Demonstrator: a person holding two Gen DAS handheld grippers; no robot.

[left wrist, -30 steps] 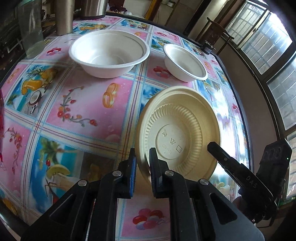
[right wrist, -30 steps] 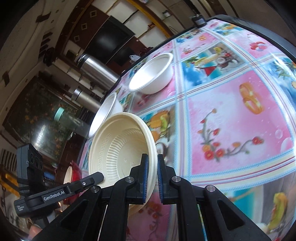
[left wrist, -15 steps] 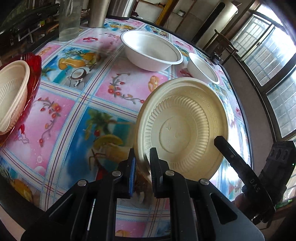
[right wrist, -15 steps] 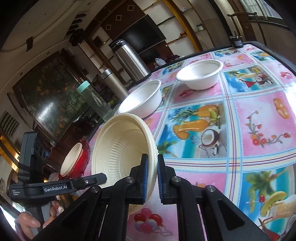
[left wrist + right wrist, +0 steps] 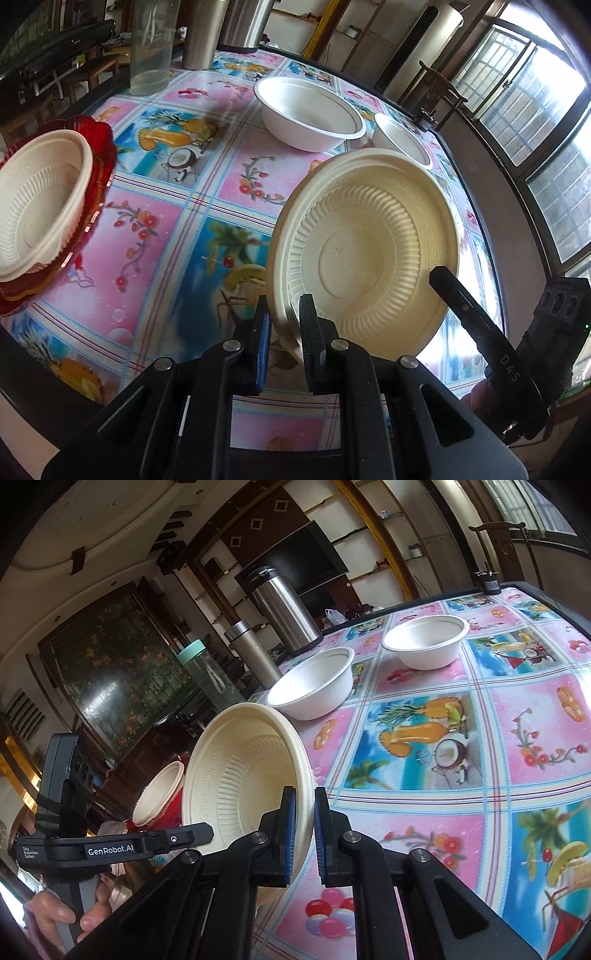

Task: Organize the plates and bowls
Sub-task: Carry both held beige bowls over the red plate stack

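Above the desk point(image 5: 177, 206), the left wrist view shows the left hand-held gripper point(image 5: 284, 343) pinching the cream plate point(image 5: 369, 254) by its rim, tilted on edge. In the right wrist view, the right hand-held gripper point(image 5: 302, 834) pinches the same plate's opposite rim.

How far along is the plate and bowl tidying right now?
Done: one cream plate sits on the red dish. In hand: both grippers, left and right, pinch a second cream plate. Left: two white bowls remain apart on the table.
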